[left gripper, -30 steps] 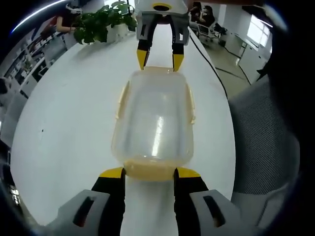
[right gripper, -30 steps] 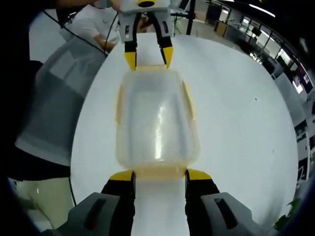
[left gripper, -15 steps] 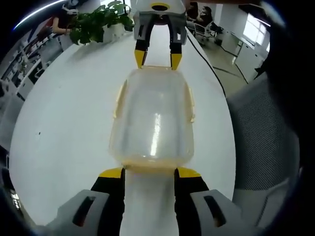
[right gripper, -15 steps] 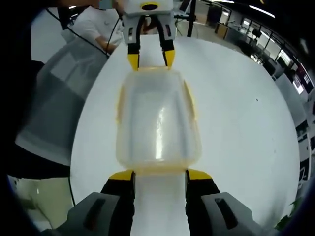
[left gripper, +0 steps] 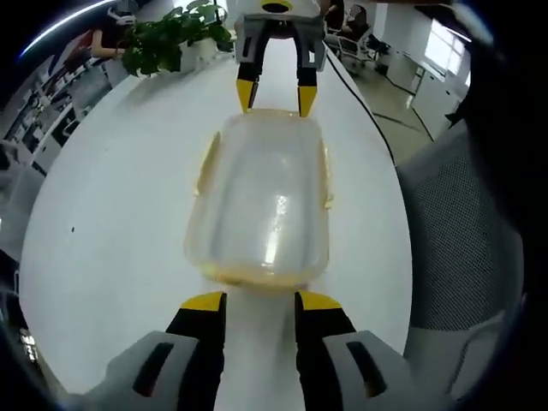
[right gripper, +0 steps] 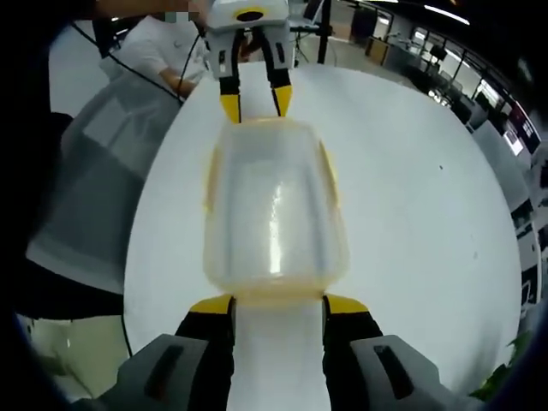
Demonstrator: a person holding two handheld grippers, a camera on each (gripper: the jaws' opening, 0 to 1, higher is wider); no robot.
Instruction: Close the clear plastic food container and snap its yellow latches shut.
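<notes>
Fingers of both grippers are spread apart, clamping nothing. From 6 o'clock in the left gripper view, the left gripper [left gripper: 254, 301] has its yellow tips just at the near end of the clear rectangular plastic food container with yellow latches [left gripper: 261, 201], which rests lid-on upon the round white surface [left gripper: 111, 197]. Opposite, the right gripper [left gripper: 273, 96] meets the far end at 12 o'clock. A green potted plant [left gripper: 171, 38] stands towards 11 o'clock.
</notes>
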